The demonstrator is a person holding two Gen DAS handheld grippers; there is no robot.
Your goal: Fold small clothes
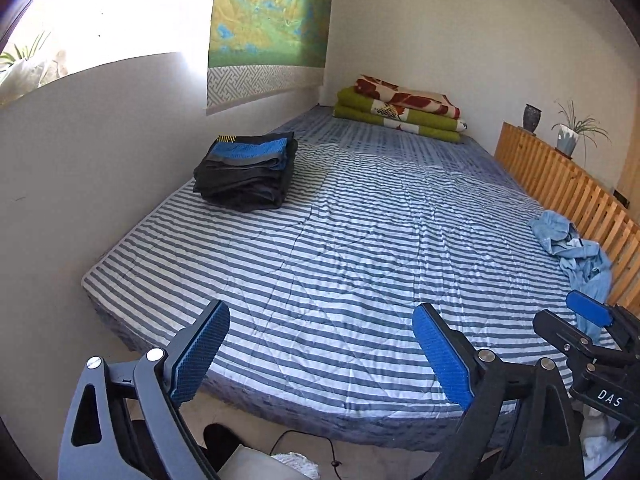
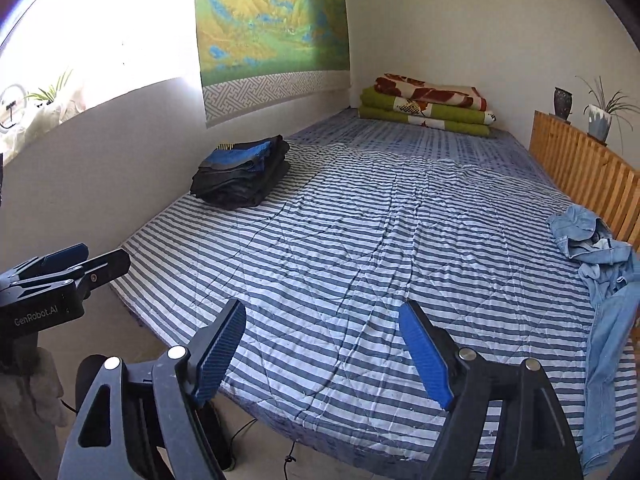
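Observation:
A stack of folded dark clothes (image 1: 248, 170) (image 2: 242, 174), topped by a blue piece, rests on the striped bed (image 1: 340, 248) (image 2: 360, 240) near the left wall. A crumpled light blue denim garment (image 1: 572, 248) (image 2: 600, 272) lies at the bed's right edge and hangs over the front. My left gripper (image 1: 320, 352) stands open above the bed's front edge with nothing between its blue pads. My right gripper (image 2: 322, 350) is open too and holds nothing. The right gripper shows at the right of the left wrist view (image 1: 588, 316), the left gripper at the left of the right wrist view (image 2: 80, 260).
Folded green and red blankets (image 1: 400, 110) (image 2: 428, 110) lie at the bed's far end. A wooden slatted headboard (image 1: 560, 184) (image 2: 580, 160) runs along the right side, carrying a dark vase (image 1: 531, 118) and a potted plant (image 1: 568, 136). A cable (image 1: 312, 440) crosses the floor below.

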